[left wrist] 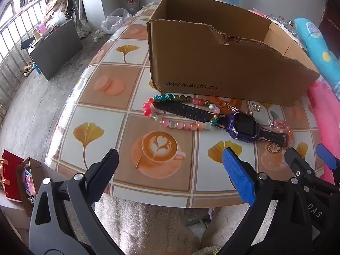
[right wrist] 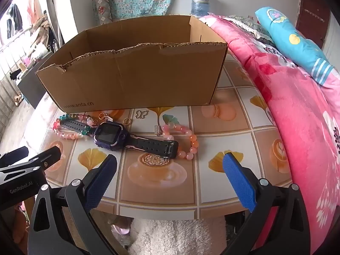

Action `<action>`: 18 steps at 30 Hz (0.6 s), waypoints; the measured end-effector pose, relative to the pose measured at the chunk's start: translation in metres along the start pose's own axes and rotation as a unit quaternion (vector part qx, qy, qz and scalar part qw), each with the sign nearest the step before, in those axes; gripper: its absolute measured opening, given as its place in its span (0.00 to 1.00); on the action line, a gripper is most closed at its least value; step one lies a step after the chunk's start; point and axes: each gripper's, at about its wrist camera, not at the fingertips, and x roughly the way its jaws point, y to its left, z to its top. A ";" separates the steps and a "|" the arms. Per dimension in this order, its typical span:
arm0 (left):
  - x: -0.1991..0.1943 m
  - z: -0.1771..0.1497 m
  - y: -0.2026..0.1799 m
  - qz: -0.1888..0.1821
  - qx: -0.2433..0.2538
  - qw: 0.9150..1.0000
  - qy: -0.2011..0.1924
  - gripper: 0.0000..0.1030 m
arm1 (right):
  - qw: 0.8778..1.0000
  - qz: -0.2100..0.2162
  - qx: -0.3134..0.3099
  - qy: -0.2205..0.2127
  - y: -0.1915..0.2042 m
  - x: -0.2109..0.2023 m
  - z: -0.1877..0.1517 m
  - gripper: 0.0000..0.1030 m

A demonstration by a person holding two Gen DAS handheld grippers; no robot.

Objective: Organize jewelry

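A brown cardboard box [left wrist: 223, 68] [right wrist: 136, 80] stands open on the tiled table. In front of it lies a purple smartwatch [left wrist: 243, 127] [right wrist: 110, 136], its black strap across a multicoloured bead bracelet [left wrist: 182, 125] [right wrist: 65, 135]. A pink-orange bead bracelet [left wrist: 280, 125] [right wrist: 194, 143] lies under the strap's other end. A small butterfly charm [right wrist: 141, 114] and a gold ring [right wrist: 126, 121] rest near the box. My left gripper [left wrist: 171, 155] hangs open above the near table edge, nothing between its fingers. My right gripper [right wrist: 170, 161] is open too, just short of the watch.
A bed with a pink floral blanket [right wrist: 297, 116] and a blue pillow [right wrist: 293, 40] borders the table's right side. A water bottle [right wrist: 200, 2] stands behind the box. The floor drops away left of the table [left wrist: 63, 97]. White fluffy fabric [right wrist: 176, 235] lies below the near edge.
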 end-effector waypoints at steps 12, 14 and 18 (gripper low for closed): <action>-0.007 -0.001 0.002 0.002 -0.002 1.000 -0.008 0.92 | 1.000 0.001 0.001 -0.003 0.004 -0.011 0.011 0.95; -0.008 -0.002 0.003 0.001 -0.004 1.000 -0.010 0.92 | 1.000 0.000 -0.001 -0.008 0.006 -0.013 0.004 0.95; -0.009 -0.003 0.003 0.003 -0.005 1.000 -0.013 0.92 | 1.000 0.000 -0.003 -0.008 0.005 -0.012 0.003 0.95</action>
